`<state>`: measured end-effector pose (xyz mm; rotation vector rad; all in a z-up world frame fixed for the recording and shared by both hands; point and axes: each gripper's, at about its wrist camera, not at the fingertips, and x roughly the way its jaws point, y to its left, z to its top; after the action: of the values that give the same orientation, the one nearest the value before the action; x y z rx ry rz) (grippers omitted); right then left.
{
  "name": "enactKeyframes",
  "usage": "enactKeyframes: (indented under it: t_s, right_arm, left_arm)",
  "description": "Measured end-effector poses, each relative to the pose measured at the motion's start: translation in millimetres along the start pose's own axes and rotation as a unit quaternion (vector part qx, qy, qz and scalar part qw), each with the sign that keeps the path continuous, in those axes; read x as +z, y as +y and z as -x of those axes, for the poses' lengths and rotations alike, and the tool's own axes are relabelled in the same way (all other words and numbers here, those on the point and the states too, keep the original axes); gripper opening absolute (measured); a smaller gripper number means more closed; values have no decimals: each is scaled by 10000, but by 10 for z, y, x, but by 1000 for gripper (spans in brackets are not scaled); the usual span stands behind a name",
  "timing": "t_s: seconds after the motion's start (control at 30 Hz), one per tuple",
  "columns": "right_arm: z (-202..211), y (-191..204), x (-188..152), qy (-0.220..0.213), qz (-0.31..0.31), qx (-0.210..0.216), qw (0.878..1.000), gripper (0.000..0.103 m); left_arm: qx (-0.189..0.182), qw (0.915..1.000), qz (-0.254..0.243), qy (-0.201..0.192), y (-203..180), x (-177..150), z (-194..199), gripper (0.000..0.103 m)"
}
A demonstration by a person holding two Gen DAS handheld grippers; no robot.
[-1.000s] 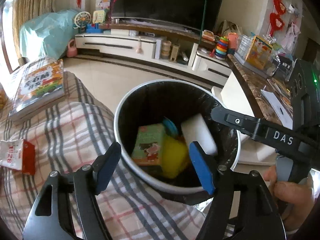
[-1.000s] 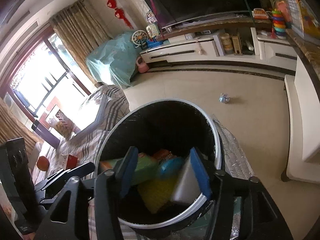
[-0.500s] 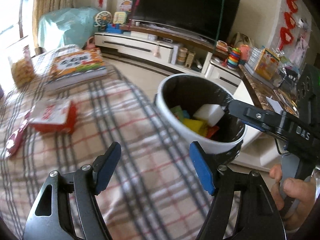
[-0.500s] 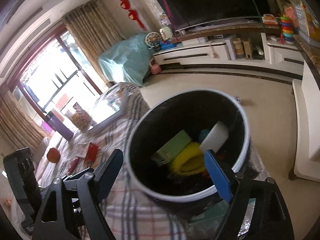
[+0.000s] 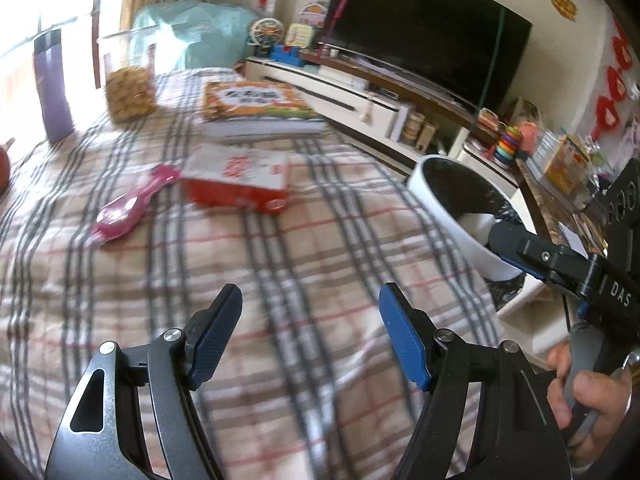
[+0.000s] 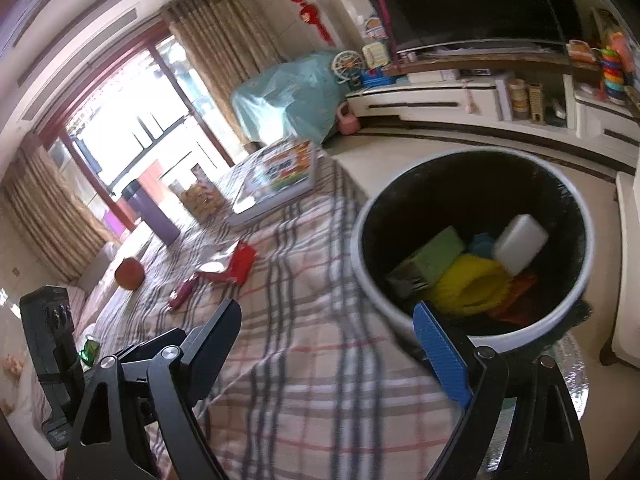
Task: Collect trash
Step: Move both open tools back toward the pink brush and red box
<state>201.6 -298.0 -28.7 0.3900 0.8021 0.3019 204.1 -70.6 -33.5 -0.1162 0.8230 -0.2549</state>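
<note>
My left gripper (image 5: 310,320) hangs open over the checked tablecloth (image 5: 280,264), nothing between its blue pads. Beyond it lie a red and white carton (image 5: 240,184) and a pink wrapper (image 5: 128,208). The white bin (image 5: 448,216) with a black liner stands off the table's right edge. My right gripper (image 6: 326,320) is at the bin's (image 6: 368,280) near rim, its jaws opening and empty. In the bin lie a green box (image 6: 432,260), a yellow piece (image 6: 472,284), a white block (image 6: 520,242) and an orange wrapper (image 6: 516,296).
A picture book (image 5: 256,108), a jar of snacks (image 5: 128,84) and a purple bottle (image 5: 52,92) stand at the table's far side. An orange fruit (image 6: 129,273) lies far left. A hand (image 5: 588,392) grips the right tool's handle. A TV cabinet (image 6: 440,100) stands beyond the floor.
Both grippers swung left from above the bin to over the table. The right jaws spread wider. The carton and the pink wrapper came into the left view's middle.
</note>
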Motion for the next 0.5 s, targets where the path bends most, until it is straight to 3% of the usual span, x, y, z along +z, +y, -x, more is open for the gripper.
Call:
enactKeyframes:
  t_s: [0.5]
  right_arm:
    - [-404, 556, -119, 442, 534, 329, 9971, 90]
  left_arm:
    - [365, 9981, 502, 9, 663, -168, 123, 73]
